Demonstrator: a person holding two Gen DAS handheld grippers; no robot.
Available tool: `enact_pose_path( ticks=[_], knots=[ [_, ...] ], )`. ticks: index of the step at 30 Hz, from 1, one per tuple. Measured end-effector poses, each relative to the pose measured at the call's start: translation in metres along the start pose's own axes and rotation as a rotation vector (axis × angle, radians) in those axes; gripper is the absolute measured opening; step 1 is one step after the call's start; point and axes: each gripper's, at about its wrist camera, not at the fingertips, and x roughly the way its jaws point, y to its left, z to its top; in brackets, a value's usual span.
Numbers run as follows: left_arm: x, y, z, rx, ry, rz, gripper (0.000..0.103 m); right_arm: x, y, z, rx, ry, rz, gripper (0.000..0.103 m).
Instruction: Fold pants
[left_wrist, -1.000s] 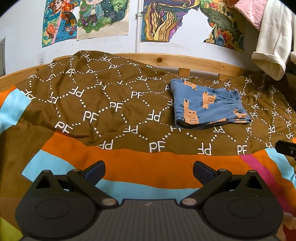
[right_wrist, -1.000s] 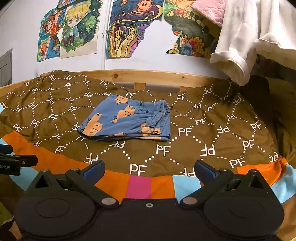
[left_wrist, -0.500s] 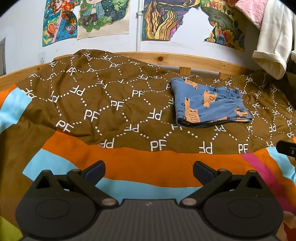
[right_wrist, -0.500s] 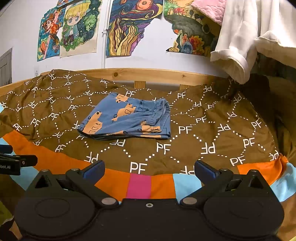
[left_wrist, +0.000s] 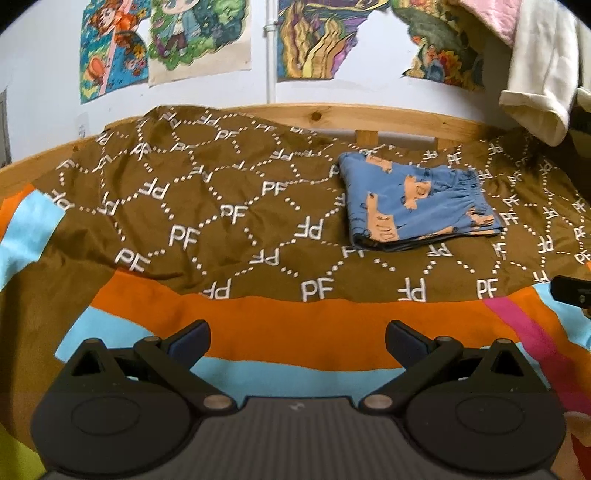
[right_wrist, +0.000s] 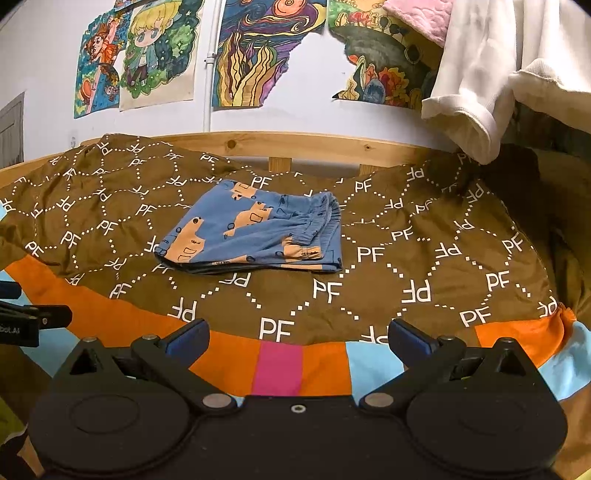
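The blue pants (left_wrist: 417, 206) with orange animal prints lie folded in a flat rectangle on the brown PF-patterned quilt (left_wrist: 221, 206), towards the back of the bed. They also show in the right wrist view (right_wrist: 258, 232). My left gripper (left_wrist: 297, 339) is open and empty, held back over the orange and blue stripes, well short of the pants. My right gripper (right_wrist: 297, 338) is open and empty too, over the quilt's striped edge in front of the pants. The left gripper's tip (right_wrist: 33, 319) shows at the left edge of the right wrist view.
A wooden bed rail (right_wrist: 295, 147) runs along the back under a wall with colourful posters (right_wrist: 258, 51). A white garment (right_wrist: 498, 74) and a pink cloth hang at the upper right. Dark bedding (right_wrist: 561, 206) lies at the right side.
Both grippers have drifted back slightly from the pants and stay open. The folded pants have not moved.
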Motion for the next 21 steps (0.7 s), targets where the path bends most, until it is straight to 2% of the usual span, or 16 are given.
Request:
enact_pose_path(
  ticks=[5, 21],
  knots=[
    [-0.0029, -0.0042, 0.0019, 0.02, -0.014, -0.024, 0.103, 0.0001, 0.0002, -0.0002, 0.001, 0.0, 0.0, 0.102],
    [-0.0004, -0.004, -0.0007, 0.033, 0.009, -0.027, 0.103, 0.0026, -0.0011, -0.0016, 0.014, 0.018, 0.001, 0.102]
  ],
)
